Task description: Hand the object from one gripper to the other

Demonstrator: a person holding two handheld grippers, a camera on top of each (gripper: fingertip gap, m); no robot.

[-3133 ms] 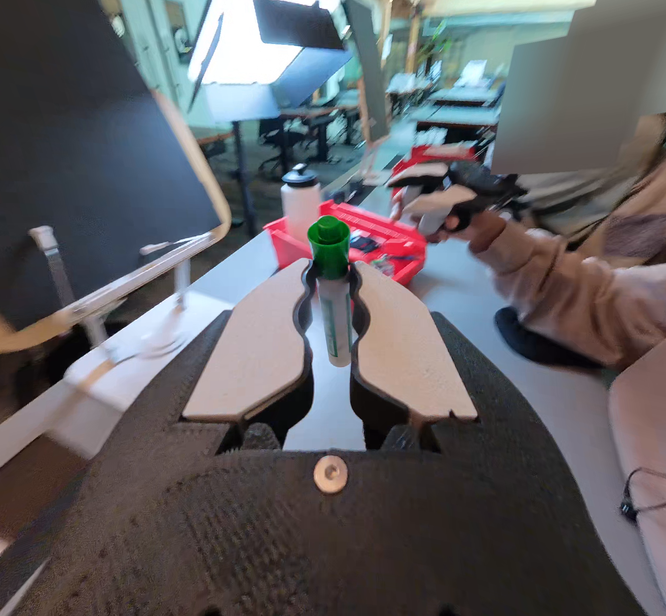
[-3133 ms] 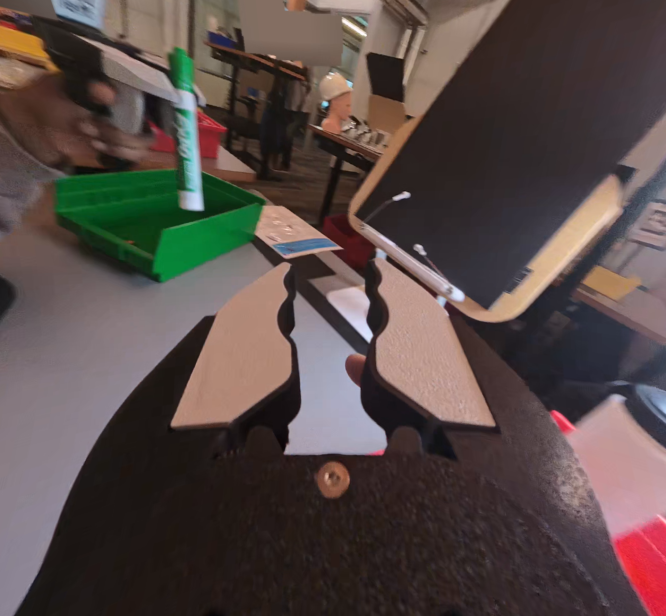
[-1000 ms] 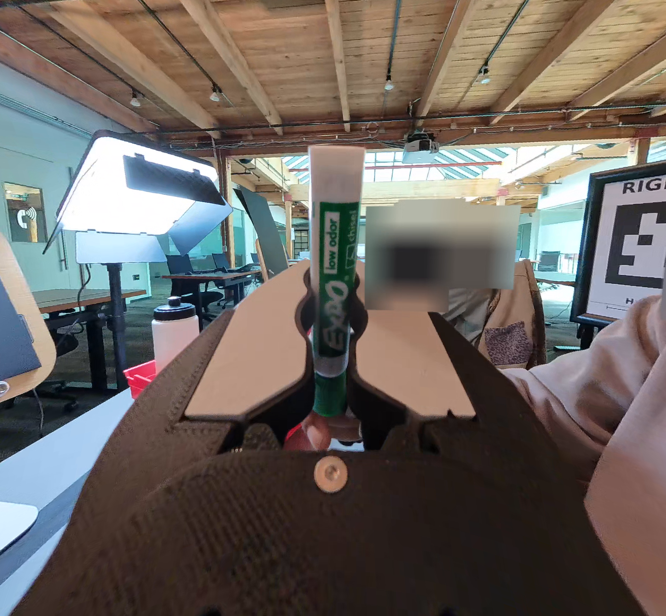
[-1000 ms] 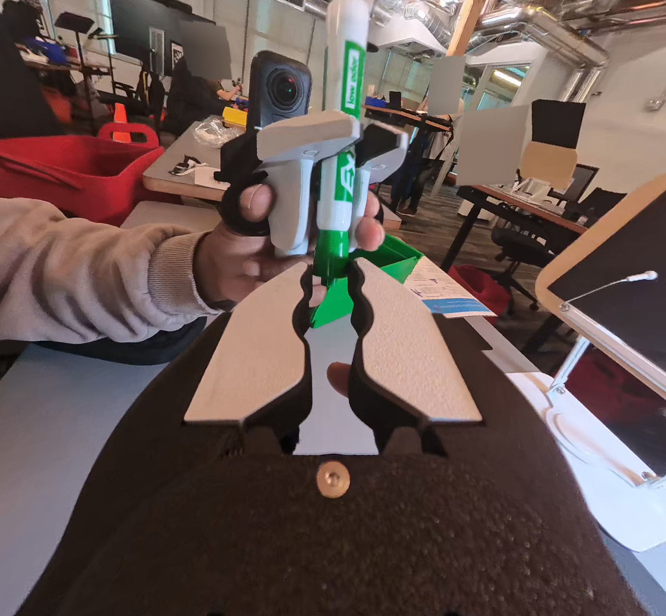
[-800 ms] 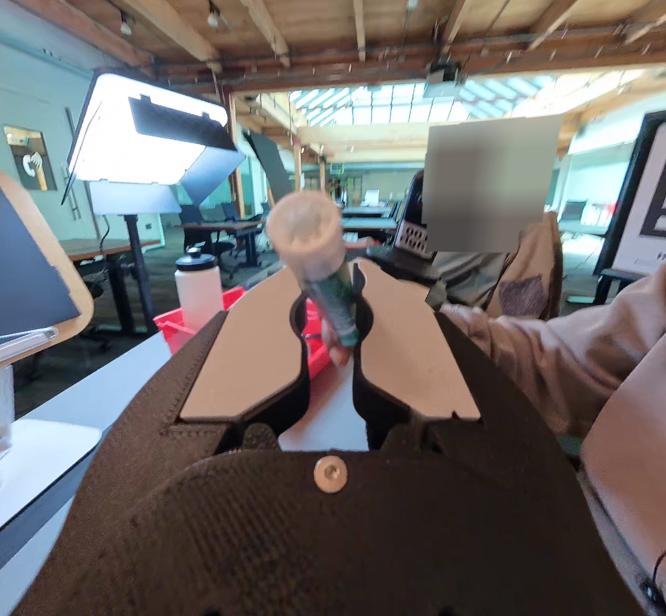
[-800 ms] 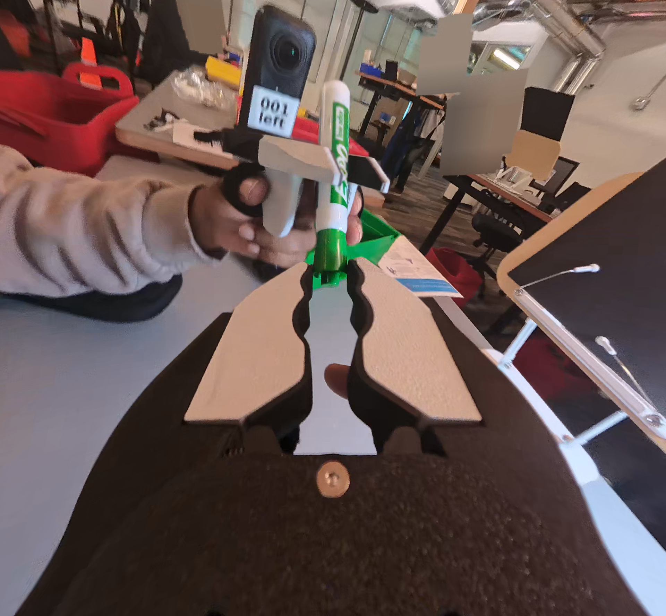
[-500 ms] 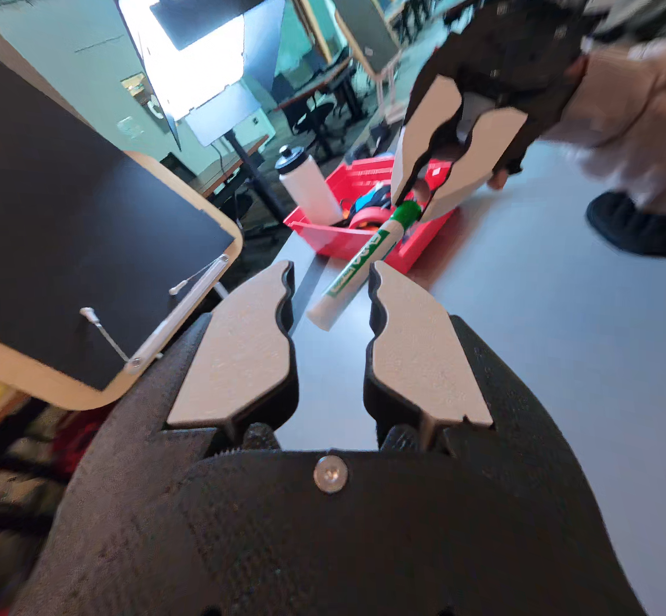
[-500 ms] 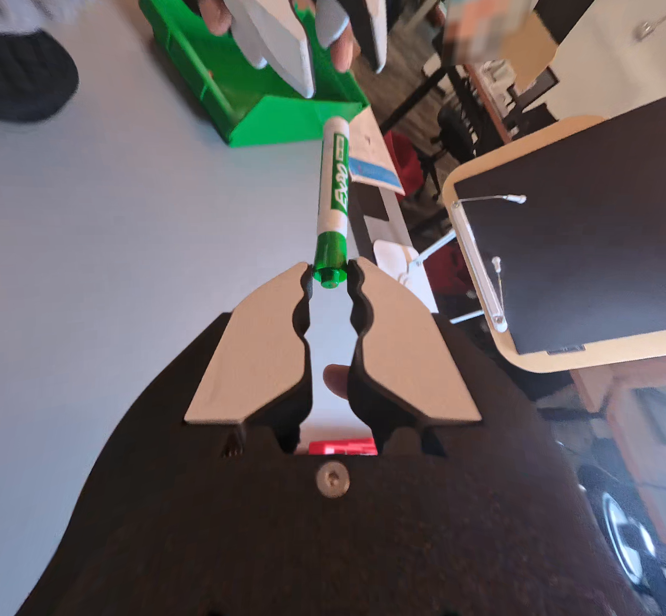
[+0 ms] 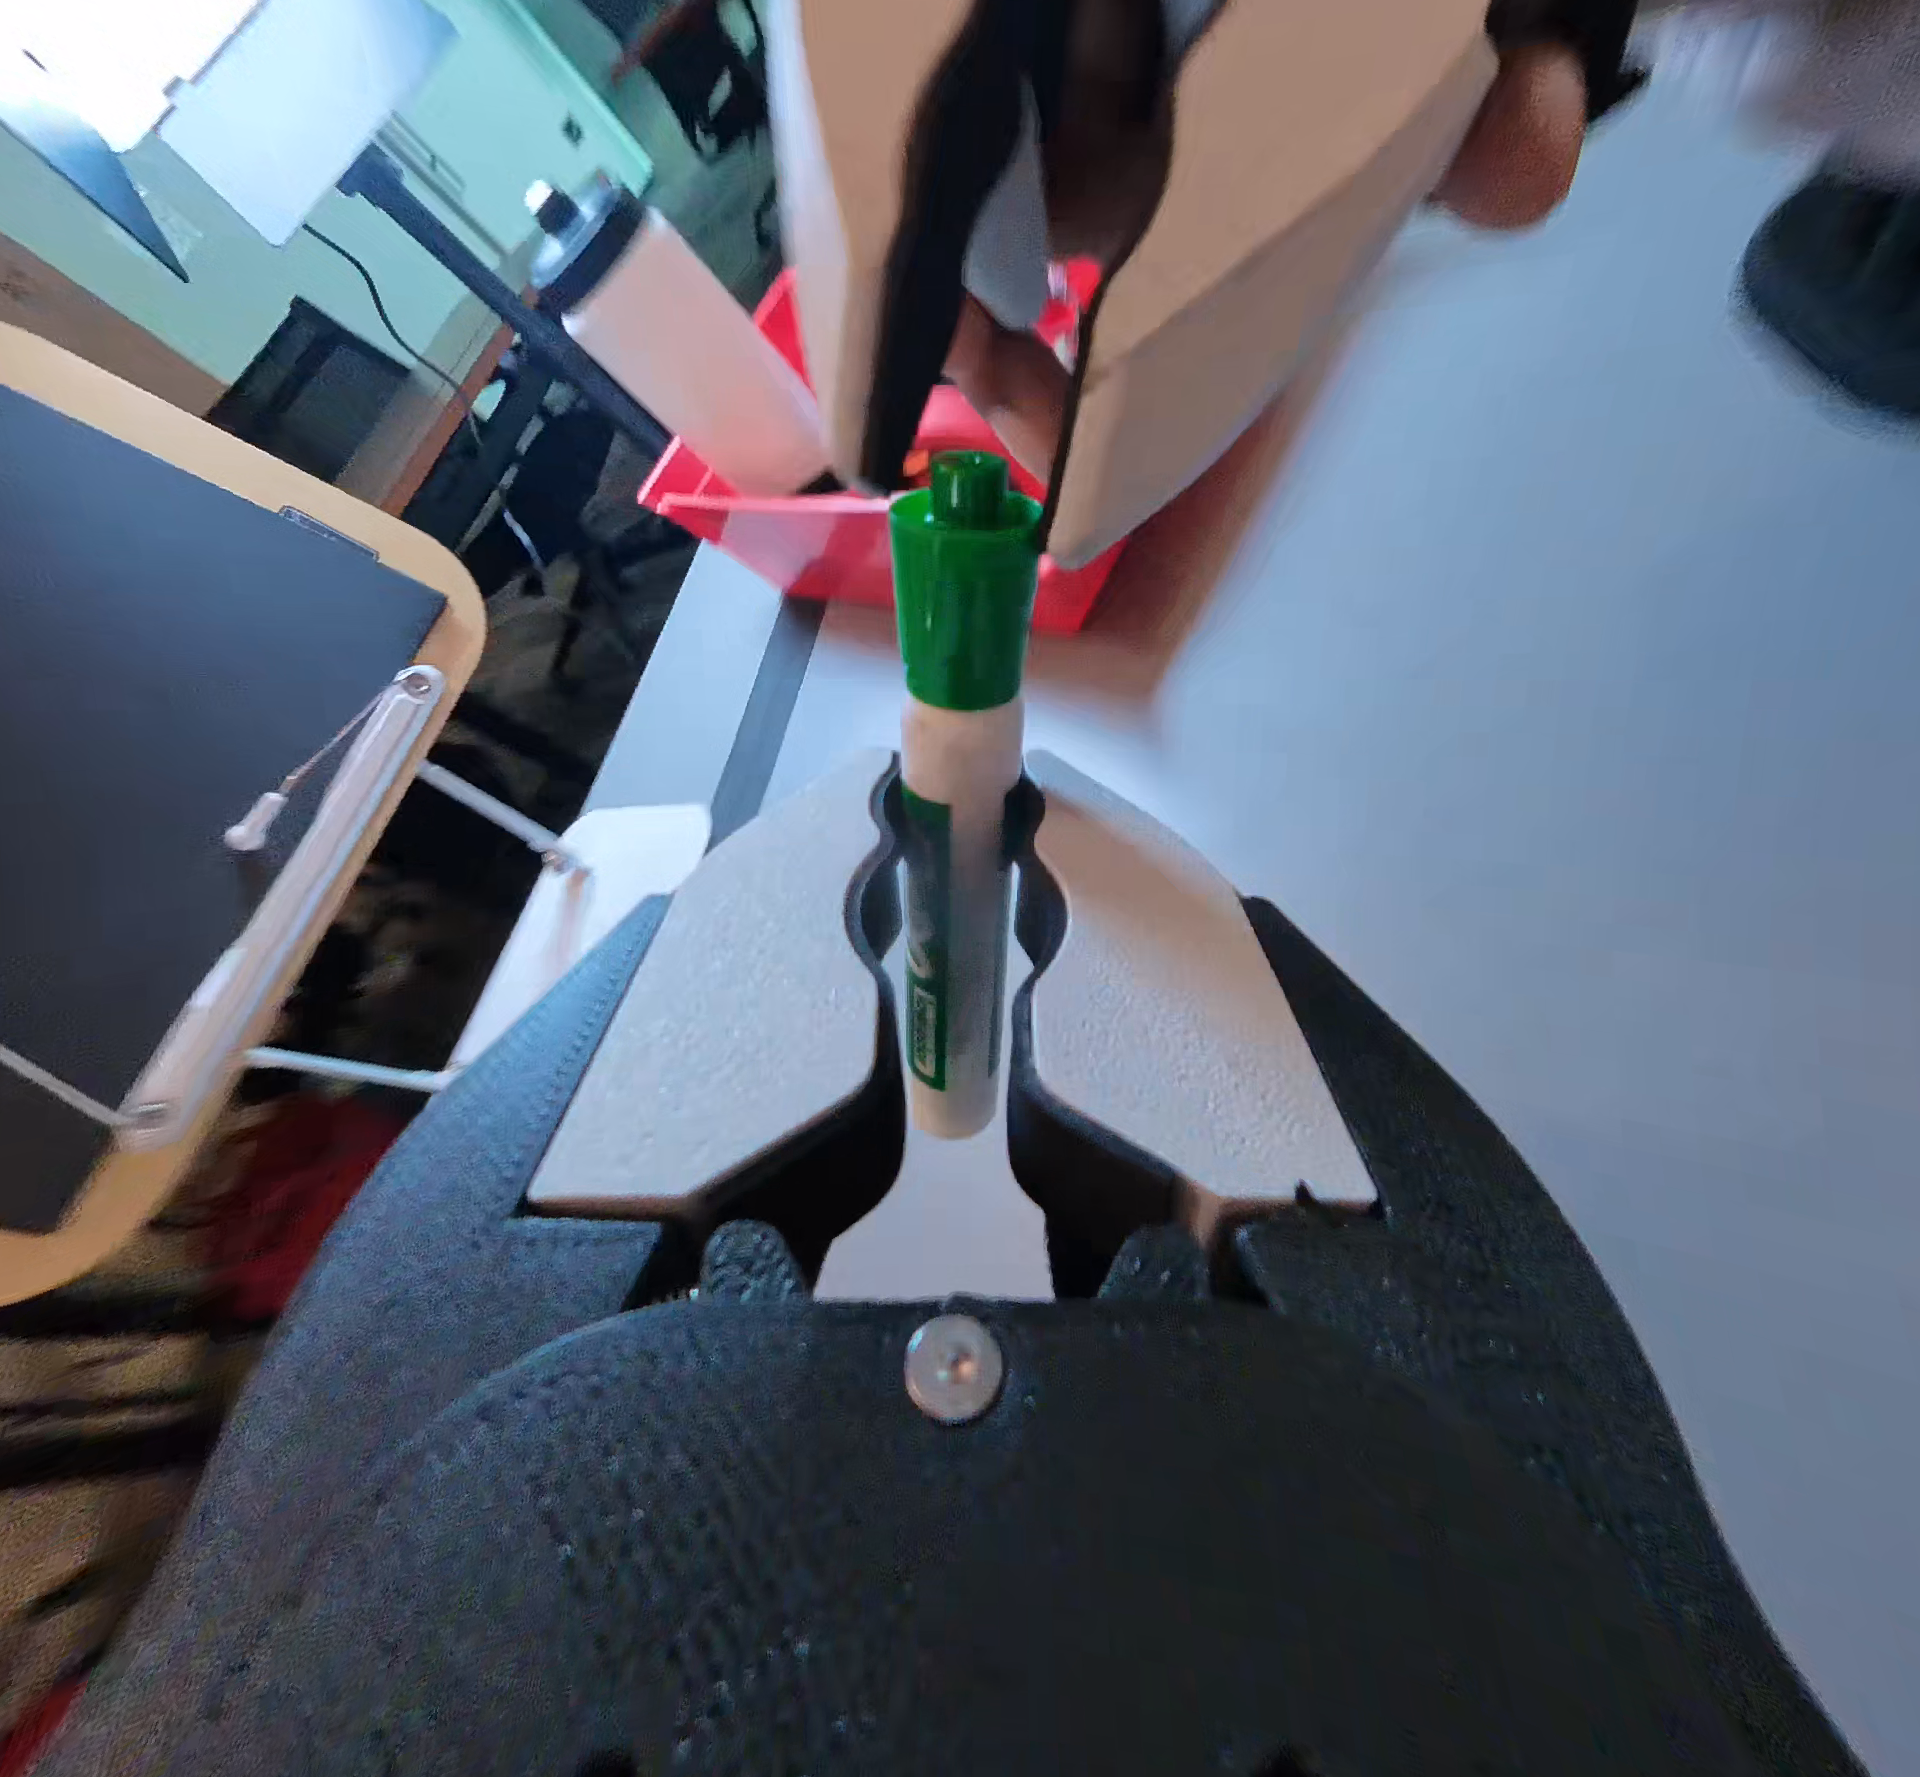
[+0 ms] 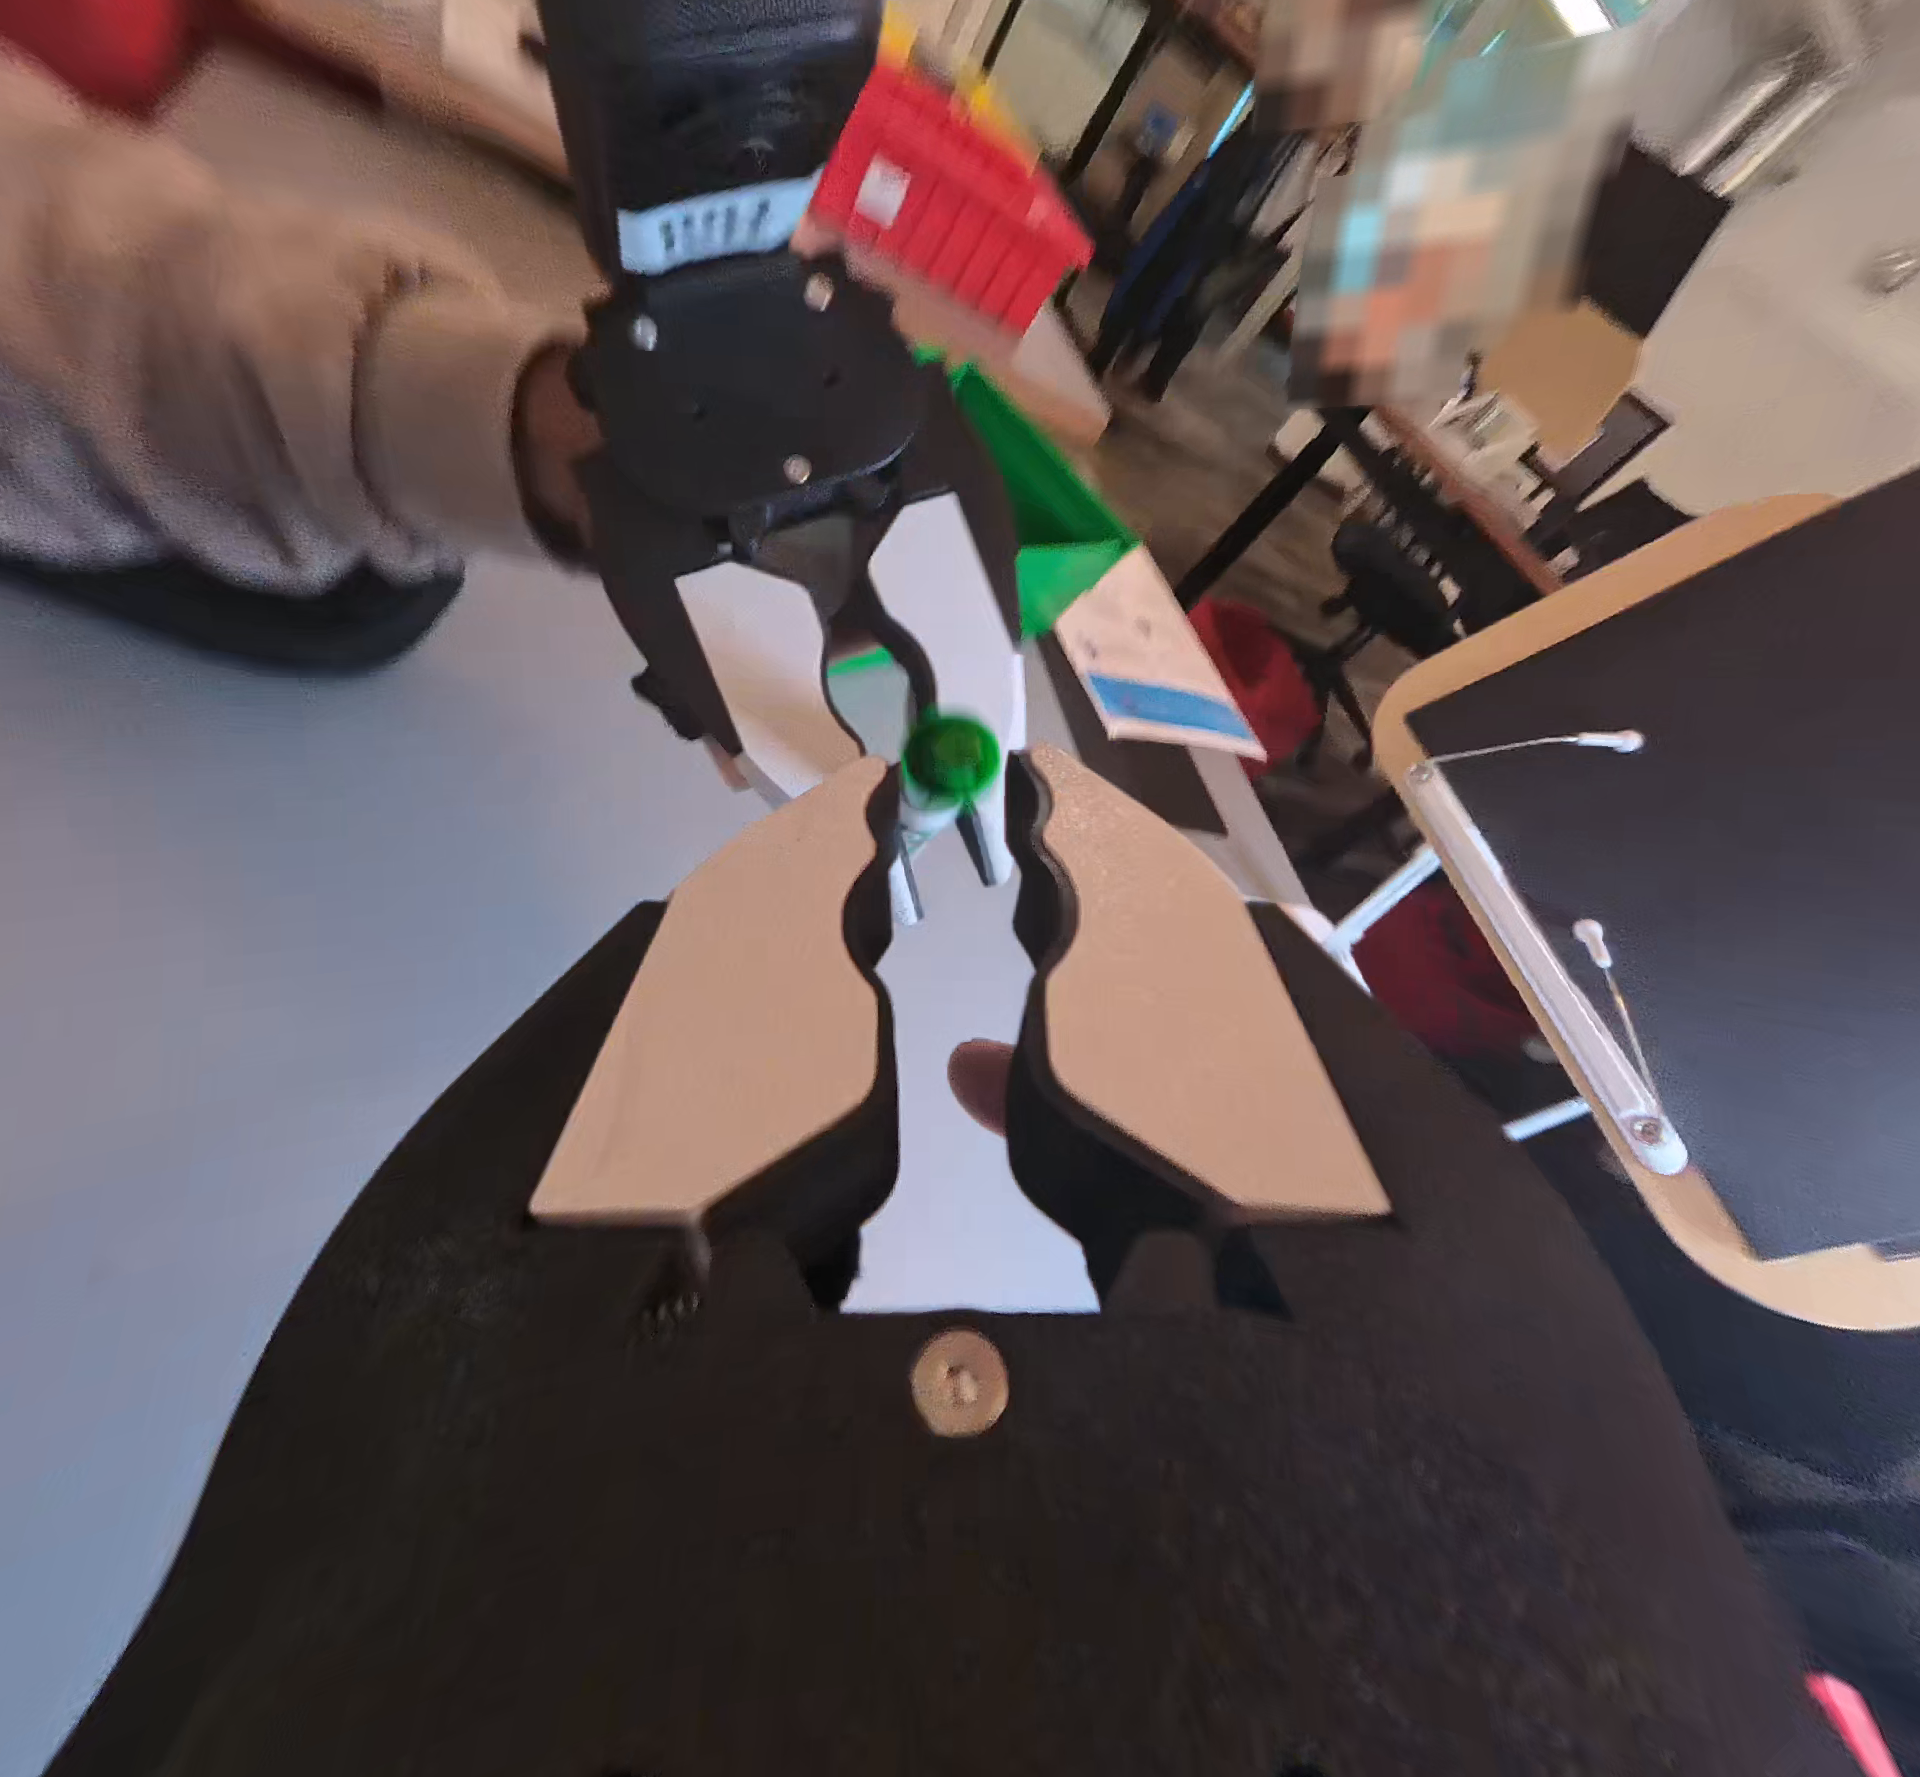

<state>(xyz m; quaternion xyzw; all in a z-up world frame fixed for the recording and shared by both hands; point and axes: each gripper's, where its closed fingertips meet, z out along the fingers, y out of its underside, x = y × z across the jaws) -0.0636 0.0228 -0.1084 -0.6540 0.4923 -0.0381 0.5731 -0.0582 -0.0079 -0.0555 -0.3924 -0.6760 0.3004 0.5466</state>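
A white marker with a green cap (image 9: 958,605) is held over the grey table (image 9: 1558,792). My left gripper (image 9: 958,782) is shut on its white barrel, and the cap points forward. My right gripper (image 9: 961,506) comes in from above and ahead, and its fingertips sit tight on either side of the cap's end. In the right wrist view the cap (image 10: 948,751) shows end-on between the tips of my right gripper (image 10: 951,771). The left gripper (image 10: 948,886) faces it just beyond, held by a hand in a beige sleeve (image 10: 208,325). Most of the barrel is hidden there.
A red bin (image 9: 748,532) and a white bottle (image 9: 675,314) stand at the table's far edge. A black board with a wooden rim (image 9: 156,740) stands off the table's side and also shows in the right wrist view (image 10: 1714,896). A green bin (image 10: 1049,543) and a paper card (image 10: 1164,699) lie behind the grippers.
Half a second ago the left gripper was open and only the right held the marker by its cap. The left has since shut on the barrel, and the two grippers have come close together.
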